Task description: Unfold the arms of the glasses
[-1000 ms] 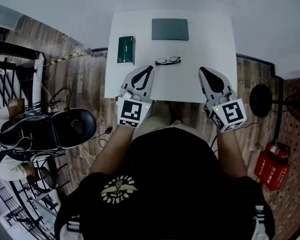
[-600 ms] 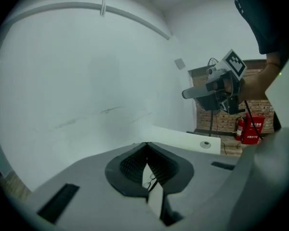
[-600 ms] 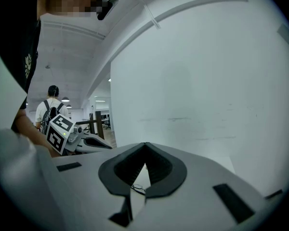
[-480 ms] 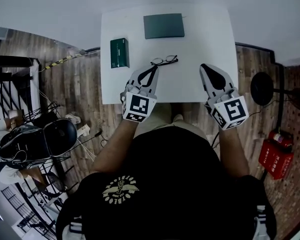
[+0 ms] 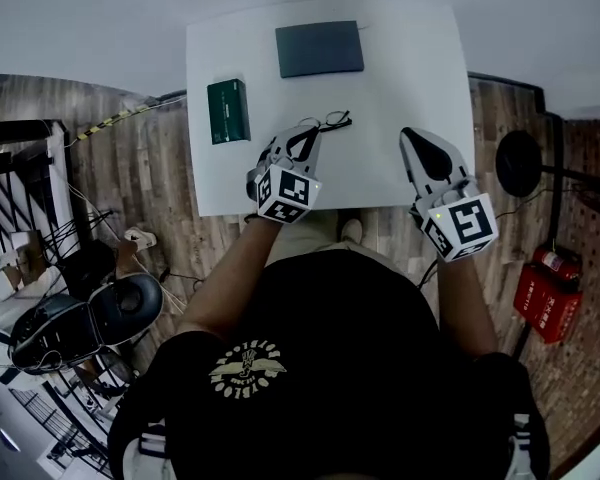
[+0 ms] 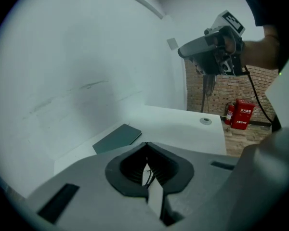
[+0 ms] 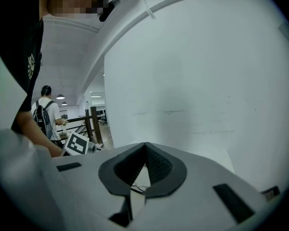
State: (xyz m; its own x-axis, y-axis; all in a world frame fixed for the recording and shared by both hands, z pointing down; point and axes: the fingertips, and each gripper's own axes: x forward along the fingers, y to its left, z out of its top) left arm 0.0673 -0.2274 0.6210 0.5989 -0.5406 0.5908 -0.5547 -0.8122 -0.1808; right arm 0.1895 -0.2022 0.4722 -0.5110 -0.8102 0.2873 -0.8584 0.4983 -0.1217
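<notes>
Glasses (image 5: 334, 120) show as thin dark wire through the hollow behind the left gripper (image 6: 145, 145) jaws. Those jaws are closed tip to tip, and I see nothing pinched between them. The right gripper (image 7: 145, 145) is the same: its jaws meet at the tips, empty, with a bit of the frame visible through the gap behind them.

In the head view the left gripper's tips sit right at the left end of the glasses, touching or just beside it; I cannot tell which. The right gripper hovers well apart to the right, over bare white table (image 5: 420, 68).

The glasses lie near the table's middle, lenses side by side, too small to read the arms clearly. They look folded, so I judge no unfolding done yet: both arms remain. A green box (image 5: 228, 111) and a dark flat case (image 5: 319, 49) lie farther off.
</notes>
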